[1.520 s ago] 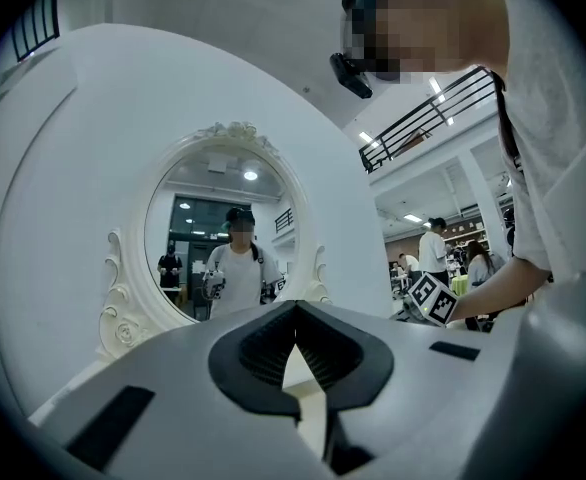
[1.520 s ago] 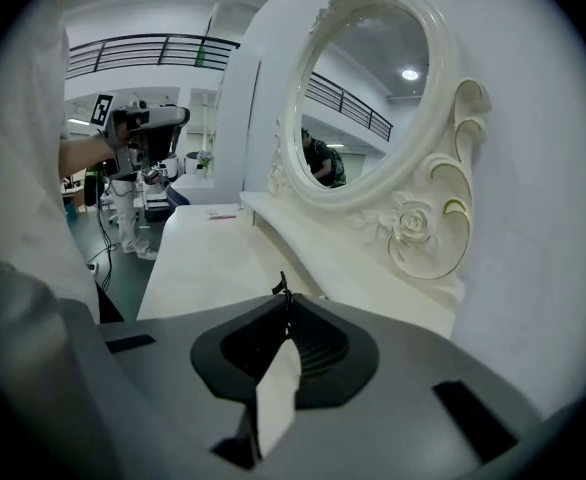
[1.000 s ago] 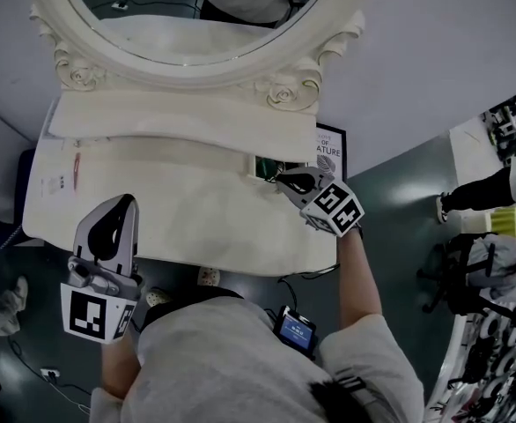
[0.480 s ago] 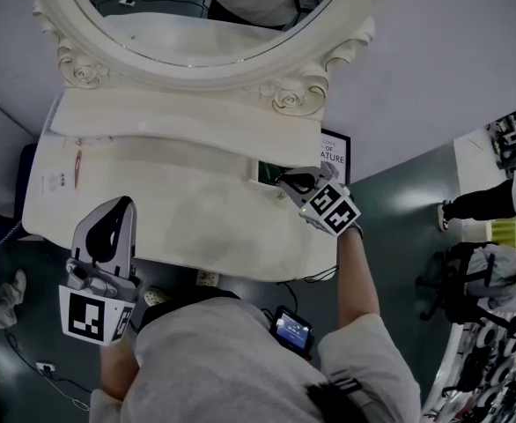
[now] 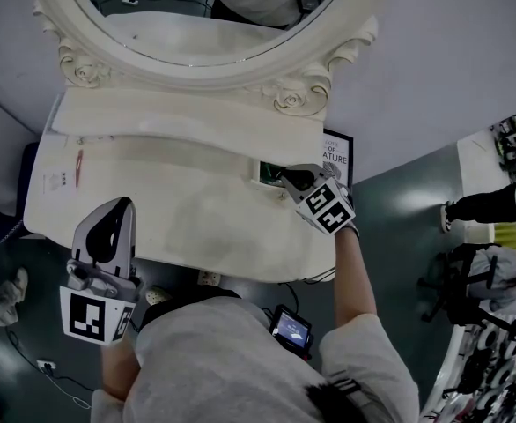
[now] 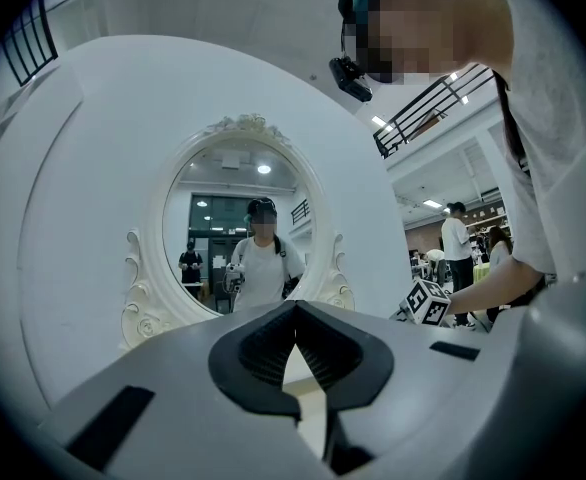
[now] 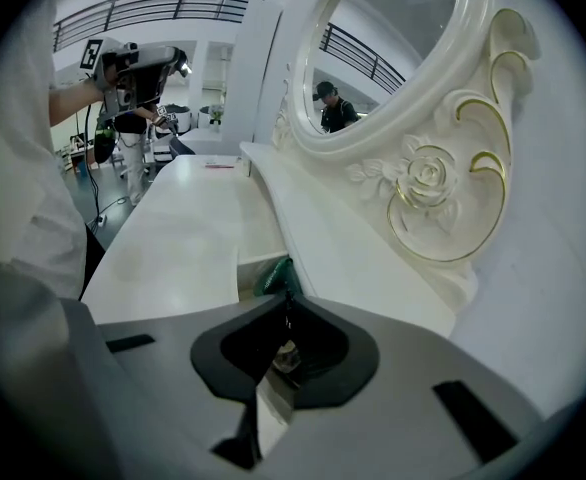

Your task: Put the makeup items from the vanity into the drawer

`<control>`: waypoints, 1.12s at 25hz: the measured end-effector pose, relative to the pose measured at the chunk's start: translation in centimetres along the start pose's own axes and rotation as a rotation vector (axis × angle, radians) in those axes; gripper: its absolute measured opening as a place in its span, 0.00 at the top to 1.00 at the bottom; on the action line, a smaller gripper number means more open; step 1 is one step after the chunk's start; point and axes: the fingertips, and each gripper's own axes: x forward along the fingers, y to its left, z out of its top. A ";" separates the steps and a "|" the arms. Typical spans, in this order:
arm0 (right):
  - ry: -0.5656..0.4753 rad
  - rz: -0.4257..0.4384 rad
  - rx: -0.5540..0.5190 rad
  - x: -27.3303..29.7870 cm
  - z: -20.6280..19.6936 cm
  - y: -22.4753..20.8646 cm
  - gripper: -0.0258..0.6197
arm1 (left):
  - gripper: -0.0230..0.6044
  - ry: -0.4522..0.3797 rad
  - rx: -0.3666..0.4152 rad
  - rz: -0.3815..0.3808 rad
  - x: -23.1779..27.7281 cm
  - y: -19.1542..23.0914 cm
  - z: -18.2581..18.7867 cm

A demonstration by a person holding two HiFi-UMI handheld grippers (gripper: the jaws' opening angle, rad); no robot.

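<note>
At the small open drawer (image 7: pixel 253 264) on the far right of the vanity surface (image 5: pixel 196 214): my right gripper (image 5: pixel 284 177) is over it, jaws together at the tips, with a small roundish makeup item (image 7: pixel 285 354) sitting in the hollow behind them. I read that as clamped, not yet released. Something green (image 7: pixel 272 277) is already in the drawer, can't ID it. Left gripper (image 5: pixel 122 203) hovers off the near left edge of the surface, jaws together, nothing in them, only pale surface showing through the hollow. Progress, my estimate: mid-task. One item is at the drawer, not dropped. Left to move: a thin red item (image 5: pixel 79 161) at the far left of the surface and some small dark bits (image 5: pixel 55 181) just near of it, too small to name. Drawer is open, so closing it may also be pending. View coverage: head view is the only one giving the whole layout, with both grippers and the leftovers well apart from the drawer, plus a framed sign (image 5: pixel 333 157) right of the vanity. Right gripper view is the only one showing what's in my jaws and the drawer interior. Left gripper view shows neither drawer nor items: mostly the oval mirror (image 6: pixel 248 228) with a reflected person, and my right gripper small at the right.
</note>
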 end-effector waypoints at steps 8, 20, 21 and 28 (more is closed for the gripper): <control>-0.020 -0.046 0.044 -0.3 0.1 0.0 0.91 | 0.94 0.001 0.003 0.003 -0.3 0.0 -0.1; -0.077 -0.113 0.124 -1.3 0.6 0.0 0.83 | 0.94 -0.014 0.008 0.016 -1.9 0.8 0.2; -0.089 -0.117 0.137 -1.4 0.8 0.0 0.83 | 0.94 -0.015 0.008 0.017 -2.0 0.9 0.2; -0.180 -0.187 0.223 -2.7 2.6 0.5 0.86 | 0.94 -0.029 0.013 0.016 -3.5 2.1 0.5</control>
